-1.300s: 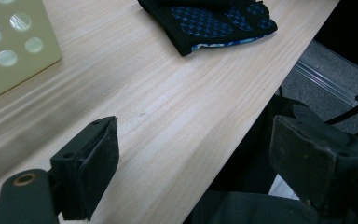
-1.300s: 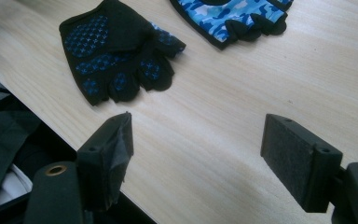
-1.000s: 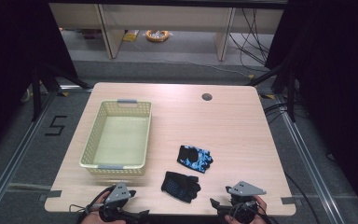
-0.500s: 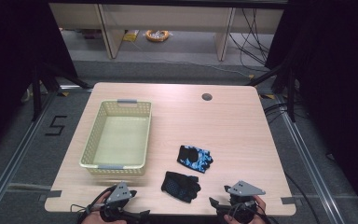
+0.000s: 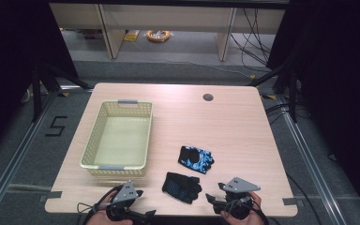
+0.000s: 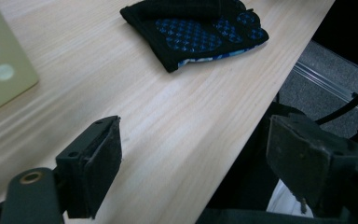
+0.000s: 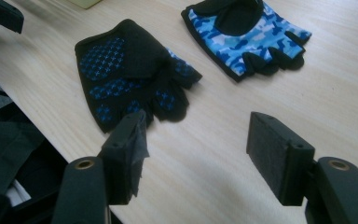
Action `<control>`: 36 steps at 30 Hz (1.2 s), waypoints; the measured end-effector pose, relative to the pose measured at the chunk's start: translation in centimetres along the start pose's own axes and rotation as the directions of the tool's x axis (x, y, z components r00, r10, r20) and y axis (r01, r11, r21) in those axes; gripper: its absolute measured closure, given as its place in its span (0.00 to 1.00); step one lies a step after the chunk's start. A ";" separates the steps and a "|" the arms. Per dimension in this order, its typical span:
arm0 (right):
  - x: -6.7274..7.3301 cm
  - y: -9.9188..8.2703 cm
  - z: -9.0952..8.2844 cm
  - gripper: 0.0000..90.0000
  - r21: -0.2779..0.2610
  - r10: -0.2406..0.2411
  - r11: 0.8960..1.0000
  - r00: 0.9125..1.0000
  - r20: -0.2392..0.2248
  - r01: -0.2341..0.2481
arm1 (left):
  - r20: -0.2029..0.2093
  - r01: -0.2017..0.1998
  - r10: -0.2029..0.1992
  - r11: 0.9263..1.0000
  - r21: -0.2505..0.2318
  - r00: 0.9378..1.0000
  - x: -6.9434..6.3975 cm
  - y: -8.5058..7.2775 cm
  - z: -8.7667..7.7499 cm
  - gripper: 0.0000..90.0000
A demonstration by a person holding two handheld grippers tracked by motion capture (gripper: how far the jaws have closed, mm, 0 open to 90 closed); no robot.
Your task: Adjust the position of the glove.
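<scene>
Two fingerless gloves lie on the wooden table (image 5: 234, 126). The black glove with blue grip dots (image 5: 181, 186) (image 6: 196, 28) (image 7: 130, 70) is near the front edge. The blue camouflage glove (image 5: 195, 158) (image 7: 247, 32) lies just behind it. My left gripper (image 5: 140, 208) (image 6: 196, 135) is open at the front edge, left of the black glove, with nothing between its jaws. My right gripper (image 5: 214, 199) (image 7: 198, 123) is open too, low over the table just right of the black glove, and holds nothing.
A pale yellow mesh basket (image 5: 117, 140) with grey handles stands empty on the left half of the table; its corner (image 6: 0, 70) shows in the left gripper view. A round cable hole (image 5: 208, 97) sits near the back edge. The front table edge (image 6: 261, 93) drops off close by.
</scene>
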State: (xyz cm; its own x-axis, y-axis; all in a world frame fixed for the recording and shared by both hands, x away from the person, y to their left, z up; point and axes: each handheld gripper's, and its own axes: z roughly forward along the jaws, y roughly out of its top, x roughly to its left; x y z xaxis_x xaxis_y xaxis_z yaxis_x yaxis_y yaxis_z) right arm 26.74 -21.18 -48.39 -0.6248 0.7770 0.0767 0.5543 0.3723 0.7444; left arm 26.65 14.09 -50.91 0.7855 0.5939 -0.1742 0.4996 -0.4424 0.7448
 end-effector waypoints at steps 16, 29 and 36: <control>-0.3 3.7 4.2 0.61 0.031 -0.063 0.997 0.998 -0.031 0.064 | 0.005 -0.039 0.039 0.999 -0.006 0.999 0.2 3.8 3.5 0.34; -0.4 4.5 6.1 0.67 0.085 -0.048 0.995 0.996 -0.071 0.054 | 0.010 -0.044 0.044 0.999 0.018 0.999 0.7 4.7 5.0 0.43; -0.8 4.3 7.4 0.70 0.109 -0.029 0.993 0.996 -0.086 0.039 | 0.010 -0.050 0.050 0.998 0.048 0.999 0.6 4.7 5.4 0.48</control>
State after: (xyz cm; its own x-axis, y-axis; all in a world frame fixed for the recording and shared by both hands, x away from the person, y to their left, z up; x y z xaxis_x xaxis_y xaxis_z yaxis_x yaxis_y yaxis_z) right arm 33.64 -16.46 -50.16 -0.6857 0.7193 0.1113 0.5864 0.4553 0.6700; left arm 31.42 8.73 -51.03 0.8130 0.5644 -0.1431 0.4764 -0.5035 0.7208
